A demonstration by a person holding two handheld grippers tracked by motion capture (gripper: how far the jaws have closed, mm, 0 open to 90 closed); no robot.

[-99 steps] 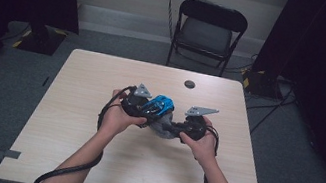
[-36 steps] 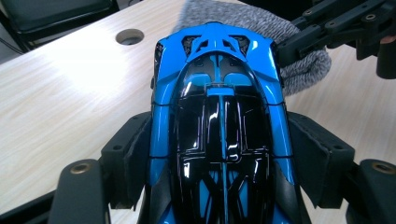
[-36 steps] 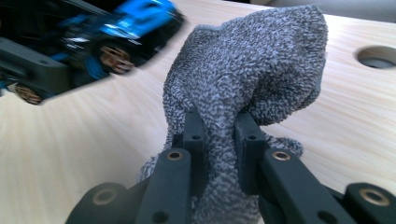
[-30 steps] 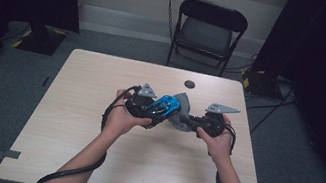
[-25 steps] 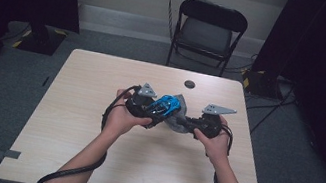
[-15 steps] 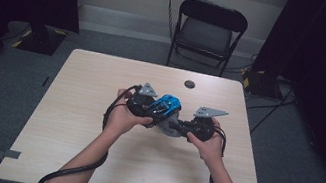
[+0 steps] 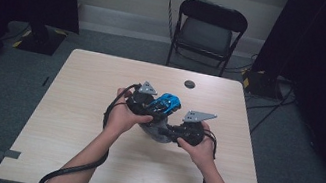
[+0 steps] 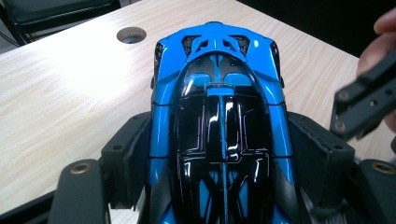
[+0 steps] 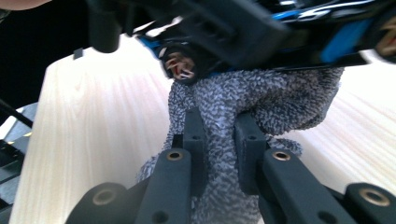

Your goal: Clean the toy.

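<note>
A glossy blue and black toy car [image 8: 219, 116] is clamped by its sides in my left gripper [image 8: 219, 154], held above the middle of the table [image 7: 80, 87]. From above, the toy car [image 7: 165, 104] sits just right of the left hand. My right gripper [image 9: 219, 140] is shut on a grey speckled cloth [image 9: 261, 100], which presses up against the car's underside beside a wheel. In the high view the cloth [image 7: 158, 132] hangs between both hands, with the right gripper [image 7: 175, 133] pointing left under the car.
A small dark round hole [image 7: 189, 84] lies near the table's far edge. A black folding chair [image 7: 207, 31] stands behind the table. Cables trail from both grippers off the near edge.
The right hand has moved left and slightly down, bringing the cloth under the car. The left hand and the car have stayed put.
</note>
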